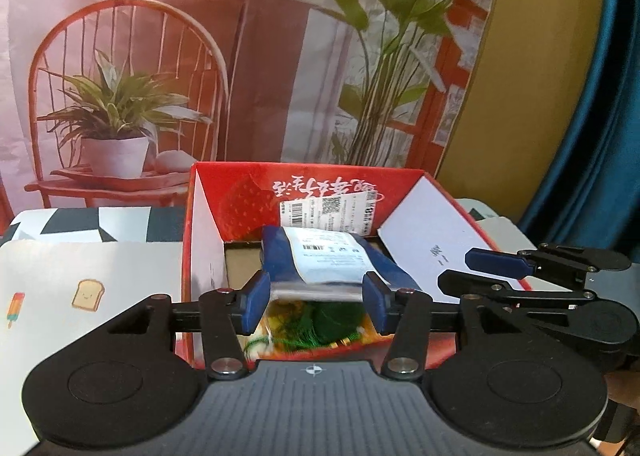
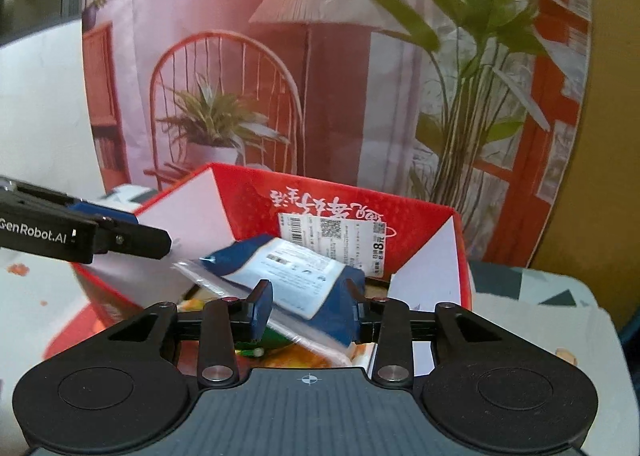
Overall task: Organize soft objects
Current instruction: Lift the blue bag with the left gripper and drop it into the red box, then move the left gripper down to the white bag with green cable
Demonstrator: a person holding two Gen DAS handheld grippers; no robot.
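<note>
- Covering the table, one white mat printed with a toast and an ice lolly; a printed backdrop of chair, lamp and plants hangs behind.
- One red box stands open at centre.
- One blue packet lies tilted inside, on green yarn.
- Two grippers: left gripper and right gripper, both part-open, pads flanking the packet.

Both views sit low behind their own fingers, angled down and forward, close over the open red box near the desk's far edge. The left wrist view faces it squarely, the right wrist view from its right. Both share the box and the printed backdrop.
</note>
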